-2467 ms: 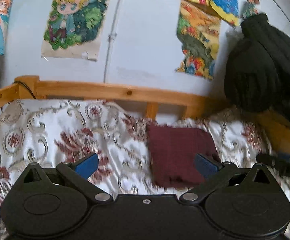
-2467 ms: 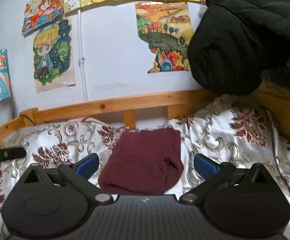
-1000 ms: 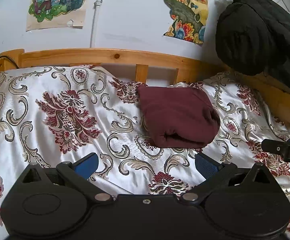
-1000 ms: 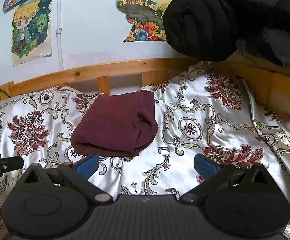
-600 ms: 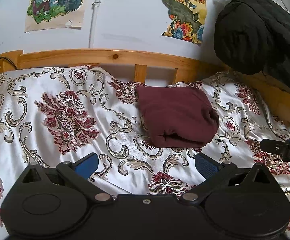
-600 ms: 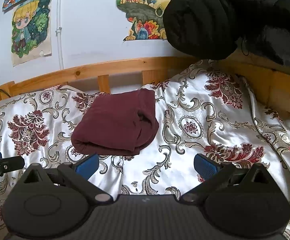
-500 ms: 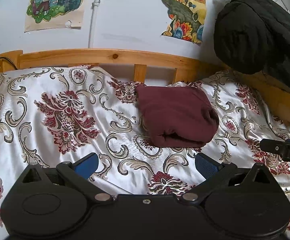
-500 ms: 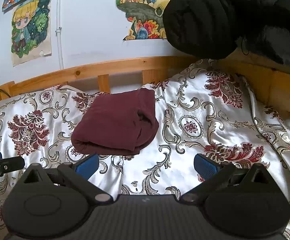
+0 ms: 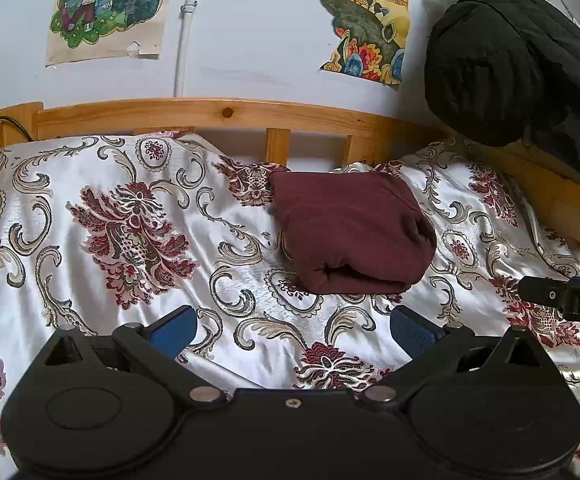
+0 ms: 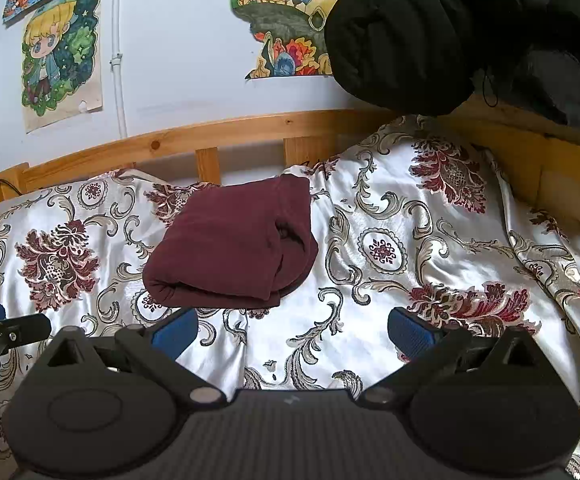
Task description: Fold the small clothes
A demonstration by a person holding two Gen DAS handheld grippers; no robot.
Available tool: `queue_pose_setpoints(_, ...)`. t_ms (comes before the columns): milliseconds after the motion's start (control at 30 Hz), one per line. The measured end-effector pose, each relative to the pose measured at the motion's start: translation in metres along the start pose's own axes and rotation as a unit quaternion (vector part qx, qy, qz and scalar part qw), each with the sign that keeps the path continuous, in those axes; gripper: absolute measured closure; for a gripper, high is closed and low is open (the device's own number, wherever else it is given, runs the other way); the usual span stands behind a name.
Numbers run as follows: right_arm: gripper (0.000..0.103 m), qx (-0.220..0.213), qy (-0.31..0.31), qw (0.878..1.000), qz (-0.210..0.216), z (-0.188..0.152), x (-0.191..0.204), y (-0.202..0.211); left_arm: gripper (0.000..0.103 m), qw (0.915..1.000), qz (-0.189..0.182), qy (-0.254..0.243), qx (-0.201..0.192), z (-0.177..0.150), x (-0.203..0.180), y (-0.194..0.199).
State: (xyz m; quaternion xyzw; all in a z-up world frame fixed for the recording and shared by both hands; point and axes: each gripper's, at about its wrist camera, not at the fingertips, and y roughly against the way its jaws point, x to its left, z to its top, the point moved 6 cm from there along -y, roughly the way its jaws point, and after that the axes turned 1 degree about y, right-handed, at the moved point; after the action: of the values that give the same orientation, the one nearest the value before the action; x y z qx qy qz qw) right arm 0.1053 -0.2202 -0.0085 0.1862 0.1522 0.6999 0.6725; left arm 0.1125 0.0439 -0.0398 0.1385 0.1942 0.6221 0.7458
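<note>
A dark maroon garment (image 9: 350, 232) lies folded into a compact bundle on the patterned satin bedspread (image 9: 130, 220), near the wooden headboard. It also shows in the right wrist view (image 10: 234, 244). My left gripper (image 9: 290, 326) is open and empty, held back from the garment above the bedspread. My right gripper (image 10: 292, 330) is open and empty, also short of the garment. The right gripper's tip shows at the right edge of the left wrist view (image 9: 566, 298). The left gripper's tip shows at the left edge of the right wrist view (image 10: 2, 332).
A wooden bed rail (image 9: 230, 114) runs behind the garment, with another rail (image 10: 550, 160) along the right side. A black padded jacket (image 10: 470, 32) hangs at the upper right. Drawings (image 9: 106, 4) are stuck on the white wall.
Since 2.5 s ago both grippers have pulled back from the folded garment and tilted down. Over the last second they have barely moved. The garment lies still.
</note>
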Motion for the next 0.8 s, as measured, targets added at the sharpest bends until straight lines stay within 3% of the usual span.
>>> queue_pose_setpoints(800,0.000,0.009,-0.008,1.000,0.001,-0.0035,0.0012,-0.0016,0.001,1.0000,-0.001,-0.002,0.001,-0.0003,-0.0004,-0.0008)
